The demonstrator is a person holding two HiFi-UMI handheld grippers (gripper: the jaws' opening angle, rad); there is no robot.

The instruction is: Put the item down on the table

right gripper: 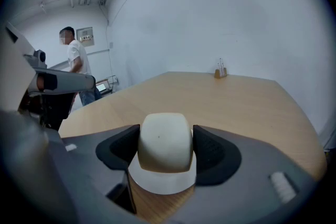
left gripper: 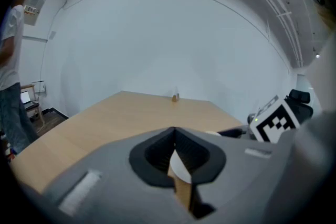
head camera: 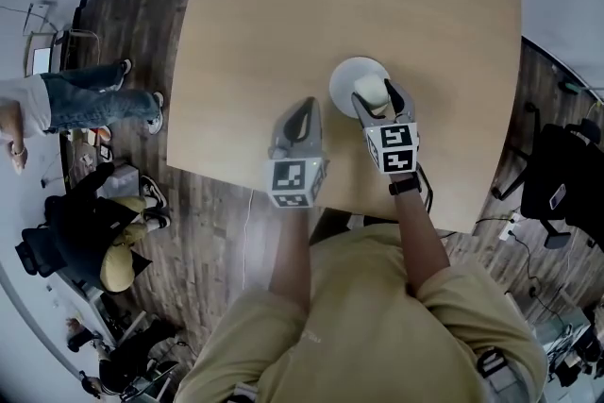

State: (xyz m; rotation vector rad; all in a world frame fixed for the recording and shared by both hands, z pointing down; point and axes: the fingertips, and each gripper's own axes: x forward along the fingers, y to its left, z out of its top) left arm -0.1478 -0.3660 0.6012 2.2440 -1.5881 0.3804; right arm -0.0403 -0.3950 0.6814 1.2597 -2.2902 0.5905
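Nearest us, the right gripper (head camera: 378, 99) has its jaws narrowed onto the item (right gripper: 164, 140), a cream, rounded, bun-like lump. A dark pad presses each of its sides, and that squeeze looks like what keeps it level and upright. Directly under the jaws lies a white plate (head camera: 343, 72), its rim showing below and ahead of the item. We cannot tell whether the item rests on the plate or hangs just clear of it, since the lump hides its own underside. We judge the put-down is not yet done: the jaws would have to part, and the bare wood of the table (head camera: 283, 14) lies only around the plate. Just beside the right gripper, on its left, the left gripper (left gripper: 174, 137) has its jaws pressed together on nothing. It sits low over the table's near edge, probably parked there out of the way. Through the slit below its pads only a sliver of plate and wood shows. Well ahead of both grippers, at the table's far edge, stands a small holder (right gripper: 221, 70), too tiny to identify. Beyond the table, off to the left of the right gripper, a person (right gripper: 78, 64) stands by a pale wall, partly cut off by the left gripper's body.
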